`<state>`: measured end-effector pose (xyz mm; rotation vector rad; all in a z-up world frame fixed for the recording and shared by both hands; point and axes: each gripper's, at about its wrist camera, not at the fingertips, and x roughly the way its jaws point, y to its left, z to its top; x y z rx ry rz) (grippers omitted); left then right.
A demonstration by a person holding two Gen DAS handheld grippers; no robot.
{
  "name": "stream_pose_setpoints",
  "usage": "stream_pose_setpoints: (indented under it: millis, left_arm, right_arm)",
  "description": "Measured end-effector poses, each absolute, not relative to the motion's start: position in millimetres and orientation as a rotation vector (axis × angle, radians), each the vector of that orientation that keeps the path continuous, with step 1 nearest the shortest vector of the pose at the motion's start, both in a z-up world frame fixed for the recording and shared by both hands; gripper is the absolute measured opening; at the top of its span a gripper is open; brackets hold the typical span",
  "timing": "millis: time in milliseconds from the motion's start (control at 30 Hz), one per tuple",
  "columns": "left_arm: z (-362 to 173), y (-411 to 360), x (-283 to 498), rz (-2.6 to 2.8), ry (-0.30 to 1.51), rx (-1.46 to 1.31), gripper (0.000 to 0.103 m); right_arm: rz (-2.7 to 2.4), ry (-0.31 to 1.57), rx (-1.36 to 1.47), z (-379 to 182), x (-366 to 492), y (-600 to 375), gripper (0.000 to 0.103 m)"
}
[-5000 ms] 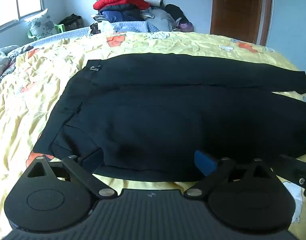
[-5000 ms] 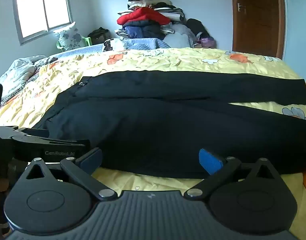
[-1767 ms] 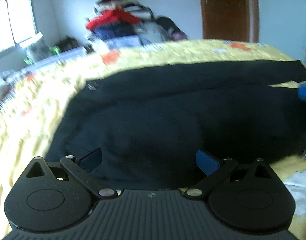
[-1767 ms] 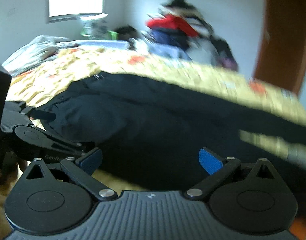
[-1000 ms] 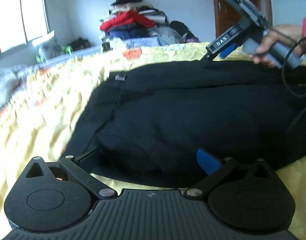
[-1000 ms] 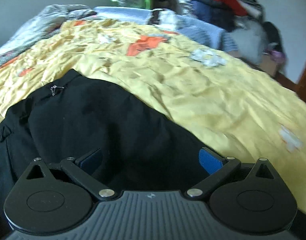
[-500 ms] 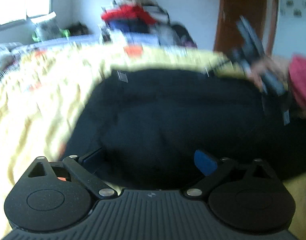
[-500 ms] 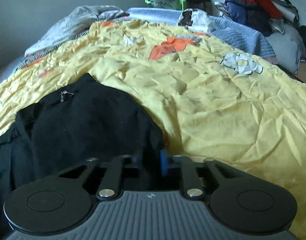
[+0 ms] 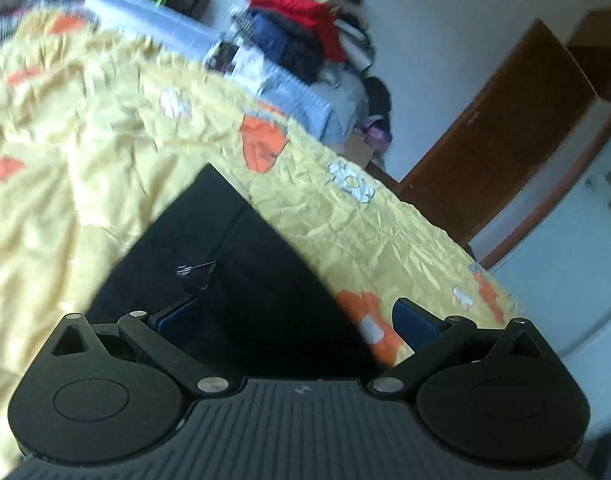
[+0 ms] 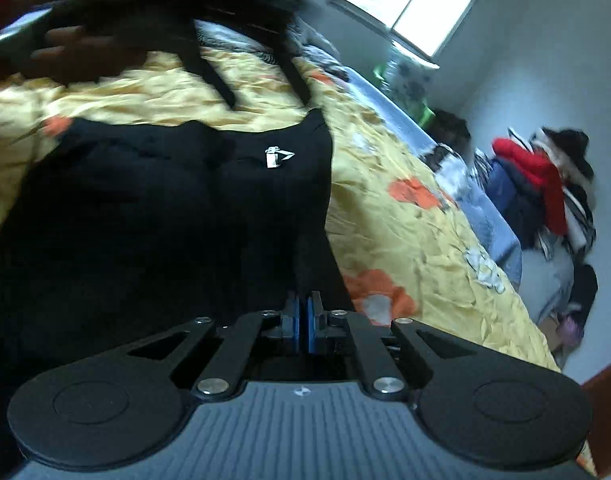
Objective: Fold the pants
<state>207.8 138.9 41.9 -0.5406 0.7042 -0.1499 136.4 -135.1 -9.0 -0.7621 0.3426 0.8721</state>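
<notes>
Black pants (image 9: 241, 240) lie flat on a yellow flowered bedspread (image 9: 85, 128), a small metal clasp (image 9: 193, 269) showing at the waist. My left gripper (image 9: 295, 316) hangs open over the waist end; its left pad is above black cloth, its right pad above the spread. In the right wrist view the pants (image 10: 145, 208) fill the left half, and my right gripper (image 10: 303, 320) is shut on a raised edge of their cloth. The left gripper (image 10: 267, 98) shows there as blurred black fingers held by a hand (image 10: 77, 36) above the waistband.
A heap of clothes topped with a red jacket (image 9: 301, 12) stands beyond the bed's far side, next to a brown door (image 9: 501, 148). A window (image 10: 409, 4) and a grey-blue blanket (image 10: 481, 204) lie along the bed's other side.
My right gripper went from wide open to shut on the pants' edge. Both views have rolled and shifted; the left gripper moved across toward the waist's far side and stayed open.
</notes>
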Motion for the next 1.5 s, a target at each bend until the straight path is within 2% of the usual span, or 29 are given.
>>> stream_pose_setpoints:
  millis: [133,167,233,267,300,333,367,400,533,733,1000,1033,1100,1133,1167,1200,1300,1500]
  left_arm:
    - [19.5,142.9,247.6,-0.131,0.841,-0.648,0.098]
    - [15.1,145.7,250.7,-0.132,0.858,-0.682,0.092]
    - [4.1,153.7,252.2,-0.118,0.880,-0.768,0.064]
    - [0.8,156.9,250.2,-0.120,0.888,-0.799,0.035]
    - [-2.3,161.0,245.1,-0.130,0.891,-0.825,0.024]
    - [-2.3,163.0,238.4,-0.131,0.878,-0.828,0.022]
    - [-0.1,163.8,229.5,-0.135,0.854,-0.812,0.013]
    - [3.6,164.3,218.6,-0.140,0.832,-0.788,0.010]
    - [19.0,170.8,164.7,-0.168,0.784,-0.736,0.009]
    - [19.8,179.4,95.5,-0.201,0.820,-0.662,0.009]
    - [-11.8,171.2,69.8,-0.132,0.863,-0.523,0.011]
    - [-11.7,168.1,66.4,-0.127,0.850,-0.498,0.012]
    - [-10.2,164.3,61.6,-0.113,0.830,-0.439,0.022]
    - [-10.3,163.3,59.5,-0.107,0.828,-0.418,0.030]
    - [-10.2,163.9,56.2,-0.103,0.826,-0.412,0.033]
    - [-8.7,164.7,53.4,-0.095,0.828,-0.404,0.040]
    - [0.9,167.6,40.7,-0.053,0.812,-0.345,0.052]
    - [35.1,155.4,9.8,-0.029,0.710,-0.245,0.058]
  right_arm:
    - [0.872,0.326,-0.778,-10.5,126.7,-136.1,0.004]
    - [0.871,0.326,-0.771,-10.9,125.8,-134.8,0.004]
    - [0.873,0.331,-0.760,-11.6,124.3,-134.4,0.004]
    - [0.874,0.334,-0.758,-12.0,119.9,-135.7,0.004]
    - [0.876,0.338,-0.754,-11.9,118.2,-135.7,0.004]
    - [0.879,0.341,-0.748,-11.8,116.1,-136.6,0.004]
    - [0.884,0.348,-0.736,-10.7,113.9,-137.1,0.004]
    - [0.889,0.354,-0.722,-8.8,111.4,-138.1,0.004]
    - [0.911,0.372,-0.686,-0.5,89.7,-142.3,0.004]
    - [0.972,0.413,-0.677,1.6,34.4,-145.2,0.004]
    - [0.972,0.512,-0.656,-23.2,1.0,-132.8,0.005]
    - [0.965,0.536,-0.635,-25.2,1.6,-131.2,0.008]
    - [0.947,0.562,-0.565,-26.3,5.5,-134.6,0.009]
    - [0.939,0.563,-0.532,-24.5,6.1,-137.7,0.011]
    - [0.941,0.565,-0.495,-21.9,5.5,-142.2,0.015]
    - [0.937,0.559,-0.465,-18.2,2.5,-150.0,0.015]
    - [0.881,0.527,-0.362,-3.3,-11.1,-186.4,0.015]
    - [0.474,0.512,-0.132,8.2,-31.5,-305.5,0.016]
